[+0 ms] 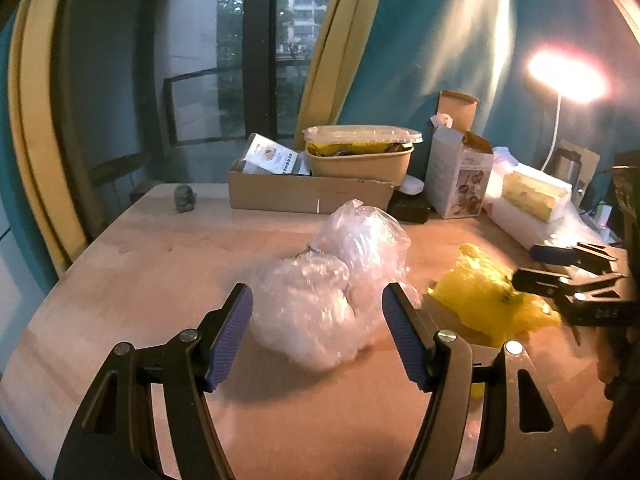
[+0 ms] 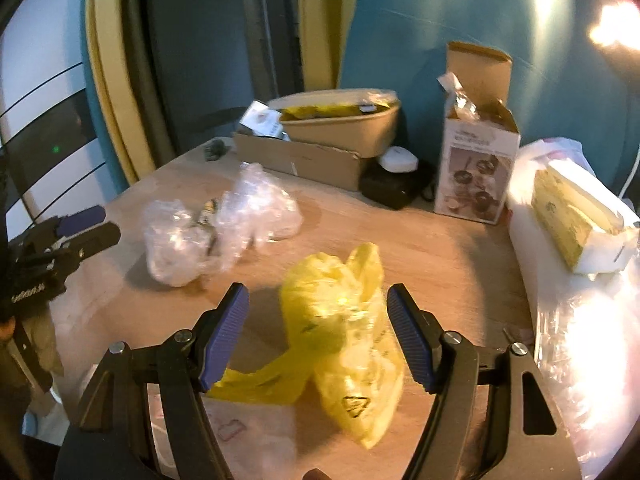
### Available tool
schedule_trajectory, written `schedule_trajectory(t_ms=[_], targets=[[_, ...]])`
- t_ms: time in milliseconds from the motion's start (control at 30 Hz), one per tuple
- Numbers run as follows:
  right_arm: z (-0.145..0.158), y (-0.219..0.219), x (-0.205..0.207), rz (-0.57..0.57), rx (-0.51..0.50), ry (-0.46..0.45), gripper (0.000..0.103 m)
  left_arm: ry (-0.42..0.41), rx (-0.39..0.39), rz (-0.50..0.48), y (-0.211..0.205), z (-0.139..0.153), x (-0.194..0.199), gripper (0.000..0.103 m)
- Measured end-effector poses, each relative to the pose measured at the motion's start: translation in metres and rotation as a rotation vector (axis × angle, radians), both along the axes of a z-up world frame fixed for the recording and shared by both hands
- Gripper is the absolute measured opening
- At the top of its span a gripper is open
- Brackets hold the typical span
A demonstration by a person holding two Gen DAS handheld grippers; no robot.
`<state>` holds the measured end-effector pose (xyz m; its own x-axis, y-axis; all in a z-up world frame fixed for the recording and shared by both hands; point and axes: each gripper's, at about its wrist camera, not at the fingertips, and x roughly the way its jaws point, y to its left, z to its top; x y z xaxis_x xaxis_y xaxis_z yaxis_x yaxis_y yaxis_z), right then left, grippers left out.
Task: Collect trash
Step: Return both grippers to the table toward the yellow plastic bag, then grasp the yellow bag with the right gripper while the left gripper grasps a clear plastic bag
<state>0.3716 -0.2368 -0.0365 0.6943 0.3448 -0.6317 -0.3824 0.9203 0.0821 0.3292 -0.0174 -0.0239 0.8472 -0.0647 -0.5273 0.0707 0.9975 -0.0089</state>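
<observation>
A crumpled clear plastic bag (image 1: 332, 276) lies on the wooden table (image 1: 160, 280). My left gripper (image 1: 318, 300) is open, its blue pads on either side of the bag's near lump without closing on it. To the right lies a yellow plastic bag (image 1: 486, 296). In the right wrist view the yellow plastic bag (image 2: 344, 340) sits between the spread pads of my open right gripper (image 2: 316, 300). The clear plastic bag (image 2: 216, 224) lies beyond it to the left. The right gripper (image 1: 560, 268) shows at the left wrist view's right edge, the left gripper (image 2: 86, 226) at the right wrist view's left edge.
Along the table's back stand a flat cardboard box (image 1: 308, 192) holding a lidded beige container (image 1: 360, 152), an open white carton (image 1: 458, 176), a black device (image 1: 412, 208) and a wrapped tissue pack (image 1: 536, 192). A small green figure (image 1: 184, 198) sits far left. A lamp (image 1: 568, 76) glares at right.
</observation>
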Motion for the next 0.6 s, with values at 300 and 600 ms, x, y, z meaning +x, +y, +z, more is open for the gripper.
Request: schedule_trajectory(t_ms=[300, 600], targets=[[-0.021, -0.006, 0.018, -0.026, -0.015, 0.085, 0.071, 0.066, 0.029, 0.007, 0.0, -0.023, 0.048, 0.071], [-0.037, -0.011, 0.026, -0.036, 0.012, 0.164, 0.071, 0.171, 0.028, -0.007, -0.003, -0.046, 0.064, 0.071]])
